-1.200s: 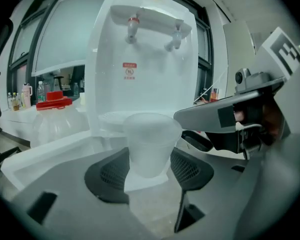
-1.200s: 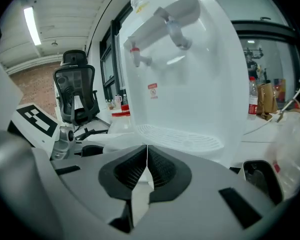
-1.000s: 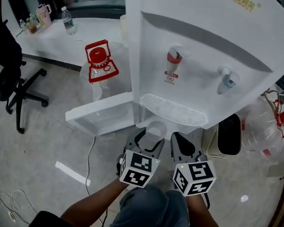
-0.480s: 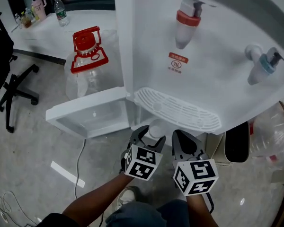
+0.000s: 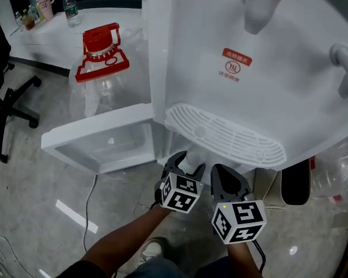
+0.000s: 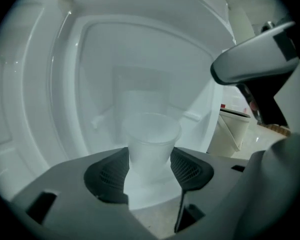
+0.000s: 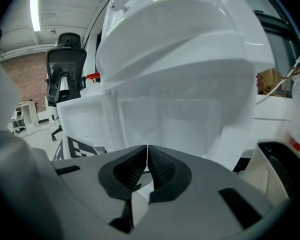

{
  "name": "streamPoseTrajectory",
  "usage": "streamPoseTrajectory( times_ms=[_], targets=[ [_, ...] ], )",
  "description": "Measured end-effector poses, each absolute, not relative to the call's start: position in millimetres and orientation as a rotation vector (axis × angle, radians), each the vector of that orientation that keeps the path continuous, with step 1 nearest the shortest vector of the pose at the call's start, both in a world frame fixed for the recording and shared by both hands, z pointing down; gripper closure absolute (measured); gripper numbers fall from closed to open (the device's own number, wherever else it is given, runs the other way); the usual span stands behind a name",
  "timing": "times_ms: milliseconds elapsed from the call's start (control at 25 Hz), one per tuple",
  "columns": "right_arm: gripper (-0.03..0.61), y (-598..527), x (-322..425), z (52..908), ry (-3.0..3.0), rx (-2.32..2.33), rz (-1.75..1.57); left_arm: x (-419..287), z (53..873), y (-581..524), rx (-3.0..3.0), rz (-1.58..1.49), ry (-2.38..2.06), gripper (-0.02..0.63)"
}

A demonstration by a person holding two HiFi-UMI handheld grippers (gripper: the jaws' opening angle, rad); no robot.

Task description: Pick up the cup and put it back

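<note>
The left tongs [image 6: 149, 168] are gripping the thin plastic cup [image 6: 151, 143] low on its wall, squeezing it from both sides, and the right tongs [image 7: 146, 168], closed and empty, are hanging just beside them. In my judgement the soft wall could be buckling under a harder squeeze, or the rim could be knocking the drip tray [image 5: 223, 135] above. The cup is standing upright between the left jaws, in the air, facing the open front edge of the lower compartment [image 6: 140, 84] of the water dispenser [image 5: 220, 91].

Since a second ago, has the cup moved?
Yes. The cup, in the left tongs, has slid in under the drip tray, whose edge now partly covers it.
</note>
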State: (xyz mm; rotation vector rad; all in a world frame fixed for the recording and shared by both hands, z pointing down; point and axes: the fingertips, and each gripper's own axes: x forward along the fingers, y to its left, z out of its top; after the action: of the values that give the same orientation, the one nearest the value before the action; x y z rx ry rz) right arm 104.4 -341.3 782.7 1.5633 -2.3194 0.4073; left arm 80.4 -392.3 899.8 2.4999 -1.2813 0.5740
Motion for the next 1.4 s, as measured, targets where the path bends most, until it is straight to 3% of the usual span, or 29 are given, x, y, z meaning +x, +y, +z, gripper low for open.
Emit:
streamPoseTrajectory(
  times_ms=[1000, 1400],
  targets=[
    [0.557, -317, 142, 820, -2.225, 1.591, 0.444, 107, 979, -442, 2.497, 0.628, -1.35, 0.353],
    [0.557, -315, 138, 823, -2.233, 1.575, 0.453, 108, 985, -436, 2.486, 0.626, -1.311, 0.321]
  ],
)
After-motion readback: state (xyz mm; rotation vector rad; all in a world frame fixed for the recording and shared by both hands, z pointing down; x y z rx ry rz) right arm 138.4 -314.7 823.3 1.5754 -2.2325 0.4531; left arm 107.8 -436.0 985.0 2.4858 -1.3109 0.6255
